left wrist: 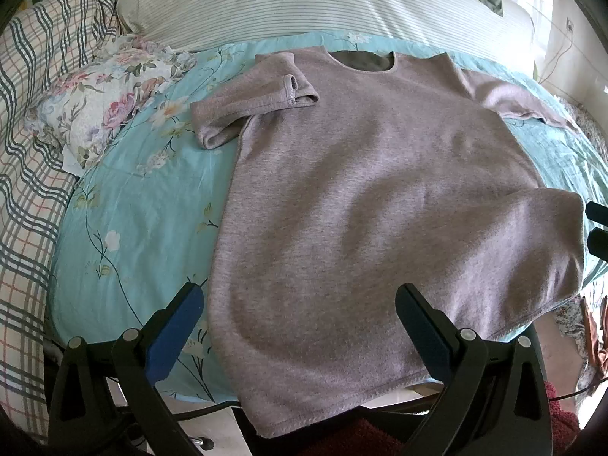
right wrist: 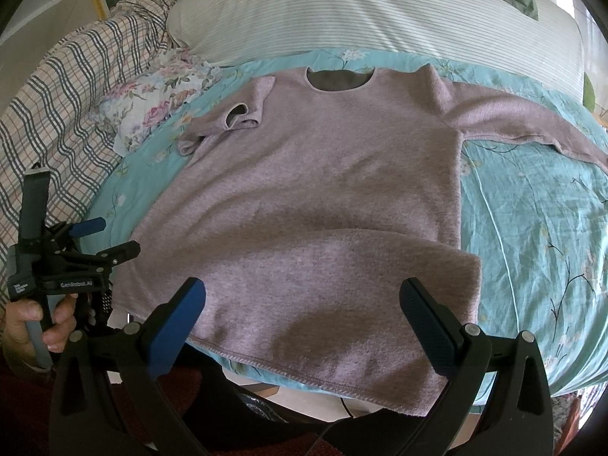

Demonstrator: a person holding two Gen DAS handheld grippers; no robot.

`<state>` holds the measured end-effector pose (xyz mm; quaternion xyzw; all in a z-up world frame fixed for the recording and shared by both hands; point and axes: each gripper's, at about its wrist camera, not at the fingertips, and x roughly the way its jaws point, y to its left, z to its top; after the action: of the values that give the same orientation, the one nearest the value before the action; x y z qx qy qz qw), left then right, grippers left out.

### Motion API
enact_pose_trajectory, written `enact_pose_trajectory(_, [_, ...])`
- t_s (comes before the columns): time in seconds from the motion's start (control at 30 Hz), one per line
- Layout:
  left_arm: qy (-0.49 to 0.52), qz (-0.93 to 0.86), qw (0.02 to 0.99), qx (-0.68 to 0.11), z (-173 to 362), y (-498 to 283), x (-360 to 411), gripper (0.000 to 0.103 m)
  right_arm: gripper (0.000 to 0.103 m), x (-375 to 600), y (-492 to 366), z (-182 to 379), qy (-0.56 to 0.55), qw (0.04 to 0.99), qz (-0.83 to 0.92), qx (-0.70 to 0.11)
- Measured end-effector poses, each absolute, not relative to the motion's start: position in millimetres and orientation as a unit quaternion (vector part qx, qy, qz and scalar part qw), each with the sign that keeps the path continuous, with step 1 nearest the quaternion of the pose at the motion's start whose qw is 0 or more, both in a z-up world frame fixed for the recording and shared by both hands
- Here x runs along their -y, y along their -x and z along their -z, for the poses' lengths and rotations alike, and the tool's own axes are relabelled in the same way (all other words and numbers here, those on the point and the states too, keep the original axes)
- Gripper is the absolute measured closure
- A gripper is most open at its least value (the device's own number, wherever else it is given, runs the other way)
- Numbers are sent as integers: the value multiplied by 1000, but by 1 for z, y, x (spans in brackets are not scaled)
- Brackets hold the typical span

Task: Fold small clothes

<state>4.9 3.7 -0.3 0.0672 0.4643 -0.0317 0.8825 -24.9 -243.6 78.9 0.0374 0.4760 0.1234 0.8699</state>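
- The mauve sweater (left wrist: 353, 174) lies flat on the turquoise floral sheet (left wrist: 140, 197) of the bed, neckline (right wrist: 339, 79) far from me, hem (right wrist: 304, 374) hanging just over the near edge
- Its lower right corner (right wrist: 383, 262) is turned up and lies across the body; the fold runs near the right side seam
- The one sleeve (left wrist: 250, 104) is doubled back on itself at the far left, its cuff resting on the chest; the other sleeve (right wrist: 532, 125) stretches out to the right over the sheet
- Bare sheet shows on both sides of the sweater, more of it on the right
- A floral pillow (left wrist: 102, 114) and a plaid blanket (left wrist: 34, 144) crowd the left; a striped pillow (right wrist: 361, 11) borders the far side
- My left gripper (left wrist: 300, 304) hovers over the hem, jaws wide, holding nothing; in the right view my hand (right wrist: 34, 323) grips its handle at the bed's left near corner
- My right gripper (right wrist: 304, 300) sits above the turned-up corner, jaws spread wide, empty
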Motion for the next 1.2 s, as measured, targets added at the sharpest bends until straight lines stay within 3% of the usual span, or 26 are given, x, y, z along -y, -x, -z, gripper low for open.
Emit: enact_pose_trajectory(1.2, [-47,44,879,-472,4,-5,2,2,1,241,24,-80,-40,870,-125,-475])
